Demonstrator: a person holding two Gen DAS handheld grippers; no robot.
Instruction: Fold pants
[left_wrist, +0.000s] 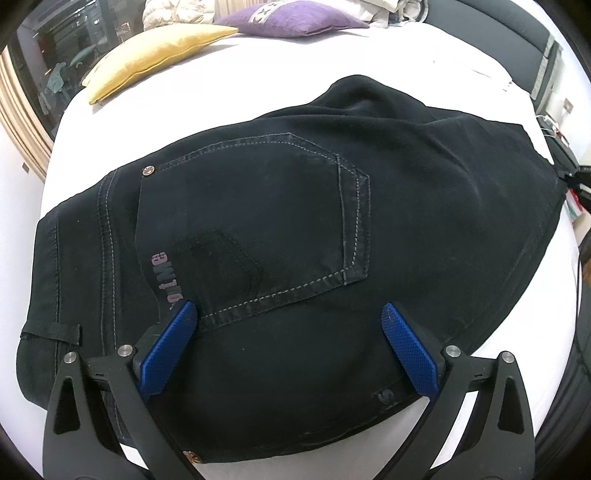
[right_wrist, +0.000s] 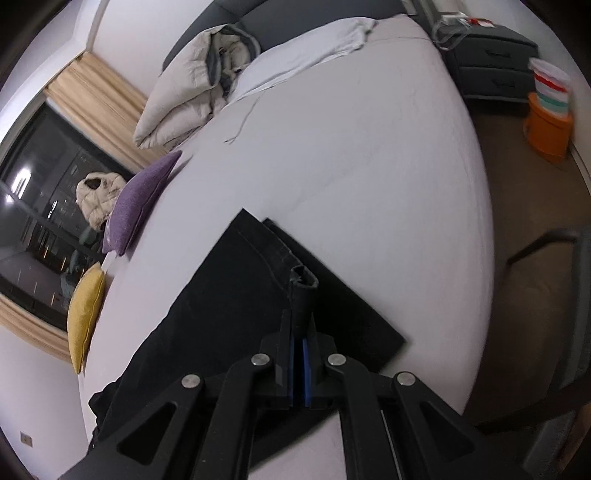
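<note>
Black jeans (left_wrist: 295, 221) lie on the white bed (left_wrist: 258, 74), seat side up with a stitched back pocket (left_wrist: 258, 229) showing. My left gripper (left_wrist: 288, 314) is open, its blue pads (left_wrist: 166, 350) spread over the waist end just below the pocket. In the right wrist view the leg ends (right_wrist: 258, 295) lie flat on the bed (right_wrist: 369, 166). My right gripper (right_wrist: 301, 321) is shut on a pinched fold of the hem (right_wrist: 303, 291) and holds it slightly raised.
A yellow pillow (left_wrist: 155, 55) and a purple pillow (left_wrist: 295, 16) lie at the bed's far side, with a rumpled duvet (right_wrist: 192, 85) near the headboard. A dark nightstand (right_wrist: 491, 66), an orange container (right_wrist: 546, 129) and a chair (right_wrist: 554, 258) stand on the floor beside the bed.
</note>
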